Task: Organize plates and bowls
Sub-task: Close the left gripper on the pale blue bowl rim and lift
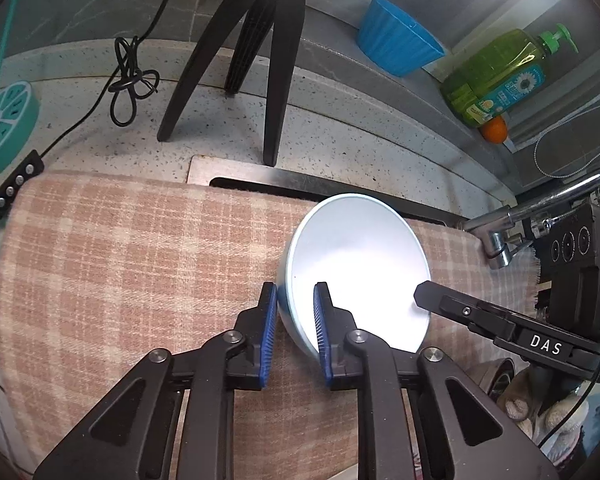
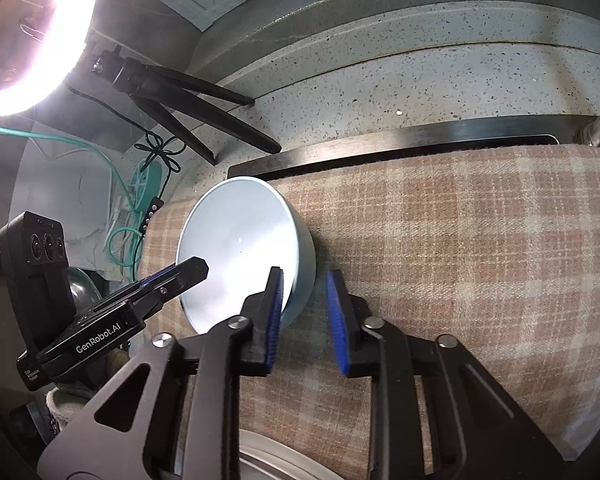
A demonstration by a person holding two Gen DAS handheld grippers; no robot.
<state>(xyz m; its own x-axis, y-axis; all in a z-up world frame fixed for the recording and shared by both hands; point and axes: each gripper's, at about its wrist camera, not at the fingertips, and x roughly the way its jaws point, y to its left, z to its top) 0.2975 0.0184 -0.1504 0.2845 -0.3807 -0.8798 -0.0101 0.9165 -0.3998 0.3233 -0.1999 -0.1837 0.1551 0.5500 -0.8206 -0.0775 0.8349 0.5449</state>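
Pale blue bowl point(image 1: 356, 264), smooth, round, nothing inside, sits on checked woven cloth point(image 1: 140, 260). Left gripper point(image 1: 296, 328) clamps its left rim, one blue ribbed pad inside. Right gripper point(image 2: 304, 316) straddles the right wall, jaws narrow; grip unclear.

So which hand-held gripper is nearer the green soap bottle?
Right. The right hand-held gripper grips the bowl on the rim side facing the green soap bottle; the left hand-held gripper grips the far rim.

speckled counter point(image 1: 340, 128), plaid cloth point(image 1: 120, 260), bowl point(image 1: 356, 264)
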